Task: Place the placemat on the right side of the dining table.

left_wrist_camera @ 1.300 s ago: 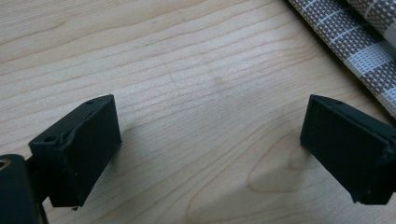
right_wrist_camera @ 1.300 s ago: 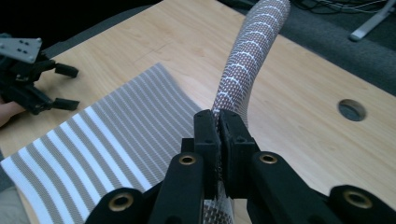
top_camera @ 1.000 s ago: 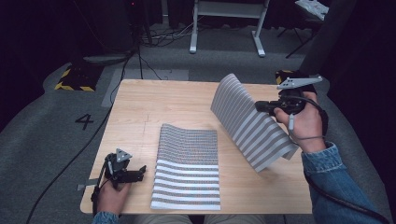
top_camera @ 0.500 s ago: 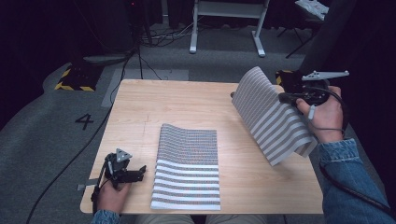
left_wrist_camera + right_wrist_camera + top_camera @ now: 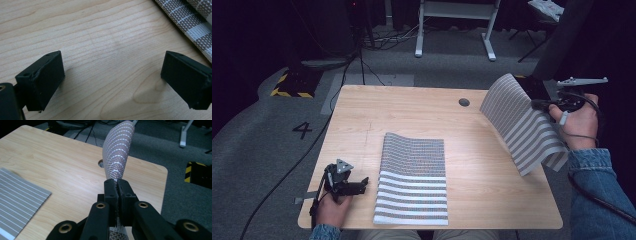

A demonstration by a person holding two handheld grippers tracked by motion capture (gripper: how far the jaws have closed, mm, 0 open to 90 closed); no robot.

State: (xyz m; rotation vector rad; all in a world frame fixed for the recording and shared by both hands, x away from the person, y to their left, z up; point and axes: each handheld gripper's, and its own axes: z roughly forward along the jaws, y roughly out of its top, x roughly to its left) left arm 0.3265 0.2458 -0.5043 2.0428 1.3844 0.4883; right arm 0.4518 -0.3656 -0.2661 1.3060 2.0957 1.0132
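Carried farther toward the table's right edge since a second ago, the right gripper (image 5: 546,105) now holds its striped woven placemat (image 5: 524,125) out past that edge, while the left gripper (image 5: 357,186) has stayed put at the near left corner. In the right gripper view the two black jaws are pressed together on the mat's edge, the weave pinched between them and the rest of the sheet curving upward beyond. In the left gripper view the jaws stand wide apart over bare wood, holding nothing, with the edge of the second placemat (image 5: 190,22) just beyond them. That second mat lies flat on the middle of the wooden table (image 5: 412,115), near the front edge. The step in hand looks like moving the lifted mat aside, or carrying it to be laid down; the next move would call for lowering it somewhere flat before the jaws let go, so it does not slide off the edge. Around the table is grey carpet with a painted number (image 5: 304,130), black cables (image 5: 362,55) and a white stand's legs (image 5: 452,30) in a dark room.
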